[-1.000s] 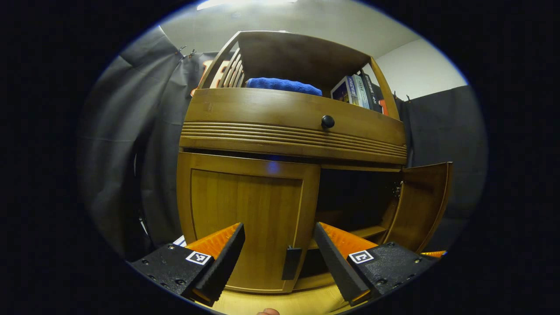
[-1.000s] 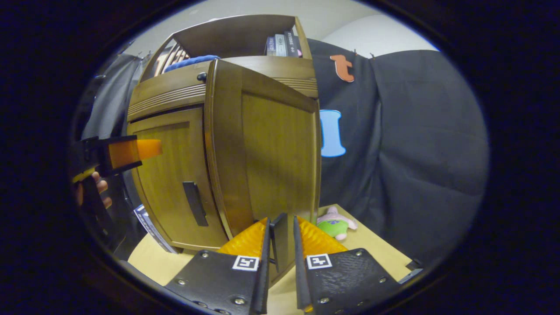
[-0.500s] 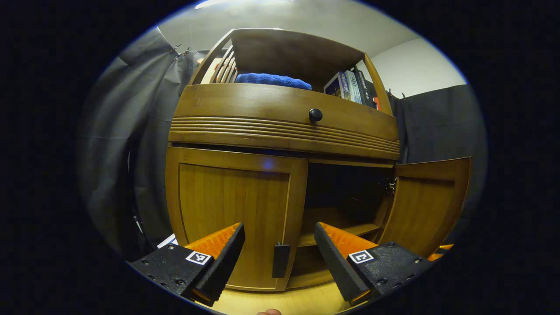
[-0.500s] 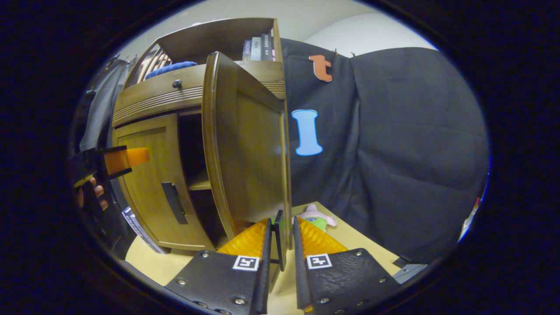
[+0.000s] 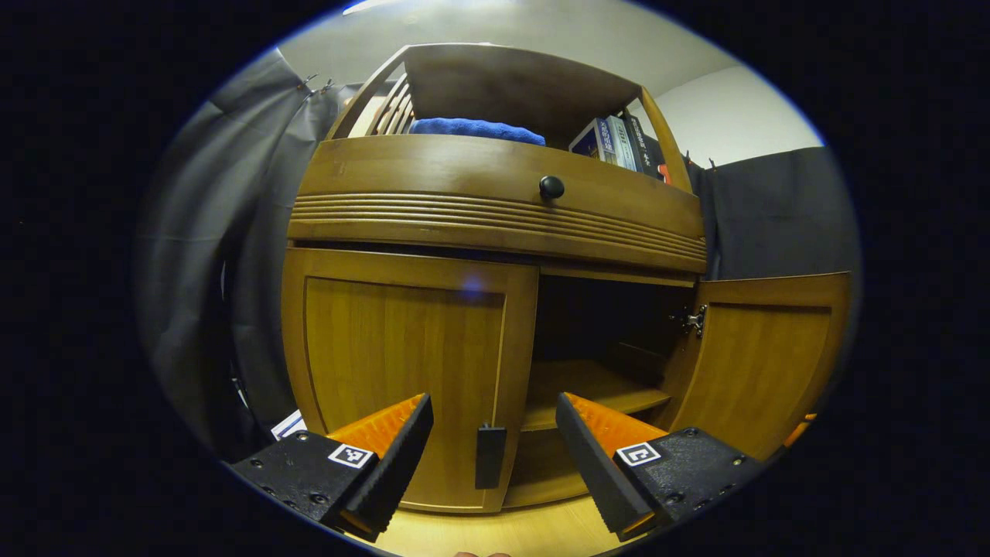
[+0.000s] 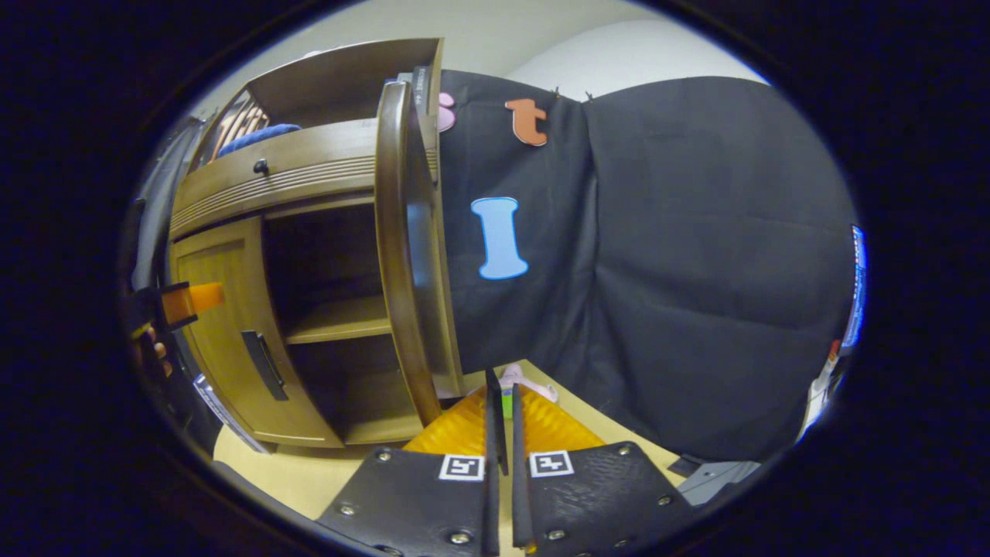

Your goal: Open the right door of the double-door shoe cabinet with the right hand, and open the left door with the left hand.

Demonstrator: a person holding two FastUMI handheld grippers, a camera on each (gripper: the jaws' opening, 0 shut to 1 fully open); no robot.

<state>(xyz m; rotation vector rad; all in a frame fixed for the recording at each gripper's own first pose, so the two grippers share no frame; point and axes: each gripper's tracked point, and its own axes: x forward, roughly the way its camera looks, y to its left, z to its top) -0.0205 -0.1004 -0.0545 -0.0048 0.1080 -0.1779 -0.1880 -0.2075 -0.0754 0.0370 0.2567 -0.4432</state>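
The wooden shoe cabinet [image 5: 495, 216] fills the left gripper view. Its left door [image 5: 402, 363] is closed, with a dark handle [image 5: 490, 456] near its lower right corner. My left gripper [image 5: 493, 398] is open, its fingers to either side of that handle and a little short of it. The right door [image 5: 762, 363] stands swung wide open. In the right gripper view that door [image 6: 402, 247] appears edge-on, and my right gripper [image 6: 501, 394] is shut on its thin dark handle [image 6: 495, 418]. The left gripper [image 6: 182, 302] shows far left, in front of the closed left door [image 6: 224, 325].
A drawer with a black knob [image 5: 551, 186] sits above the doors. A blue towel [image 5: 476, 128] and books [image 5: 619, 143] lie on top. An inner shelf [image 5: 588, 383] is exposed. A plush toy [image 6: 514, 377] lies on the light wooden surface [image 6: 271, 472] by the black cloth wall.
The right door has swung much farther open with my right gripper still on its handle. The left gripper has edged closer to the left door's handle and stays open.
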